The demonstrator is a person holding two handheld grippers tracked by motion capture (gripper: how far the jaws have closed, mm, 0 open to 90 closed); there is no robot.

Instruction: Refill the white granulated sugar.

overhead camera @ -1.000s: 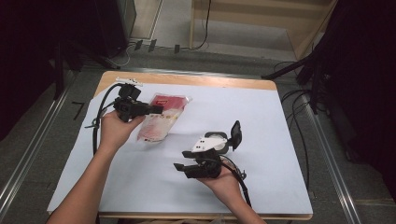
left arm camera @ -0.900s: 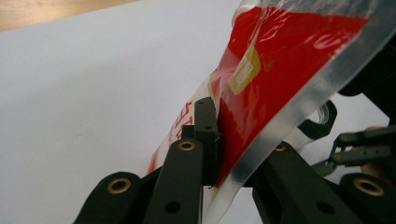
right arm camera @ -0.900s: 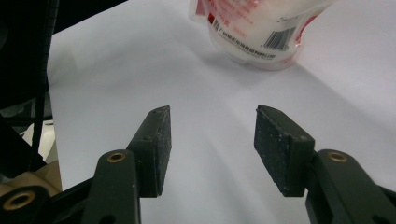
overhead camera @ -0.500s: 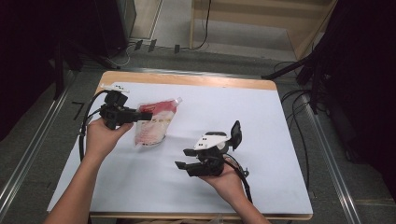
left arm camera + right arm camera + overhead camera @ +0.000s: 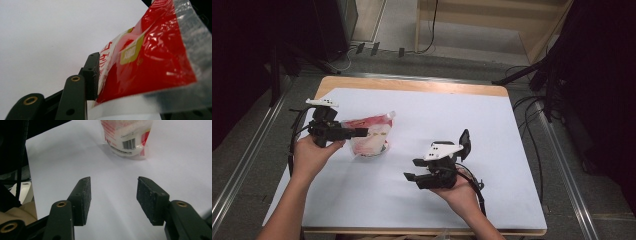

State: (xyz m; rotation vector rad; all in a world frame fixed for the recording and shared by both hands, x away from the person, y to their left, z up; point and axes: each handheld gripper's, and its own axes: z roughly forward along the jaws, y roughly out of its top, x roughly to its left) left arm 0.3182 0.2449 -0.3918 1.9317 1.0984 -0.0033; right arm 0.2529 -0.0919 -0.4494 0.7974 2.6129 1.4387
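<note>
The left gripper (image 5: 360,132) is clamped on the top edge of a red and clear plastic bag (image 5: 371,135), holding it upright near the left side of the table (image 5: 512,150); the bag's bottom end touches the white sheet (image 5: 422,115). In the left gripper view, the bag (image 5: 150,55) sits pressed against the jaw pad. The right gripper (image 5: 112,197) rests low on the sheet with jaws spread wide and holding nothing, well apart from the bag (image 5: 127,137).

I see a glossy, crinkled plastic pouch (image 5: 150,65) with a clear film edge. My right gripper (image 5: 112,197) has matt black plastic arms, rough grainy pads (image 5: 147,197) and brass-looking rivets. The table's white sheet (image 5: 412,200) looks matt, its rim (image 5: 412,85) wood.
</note>
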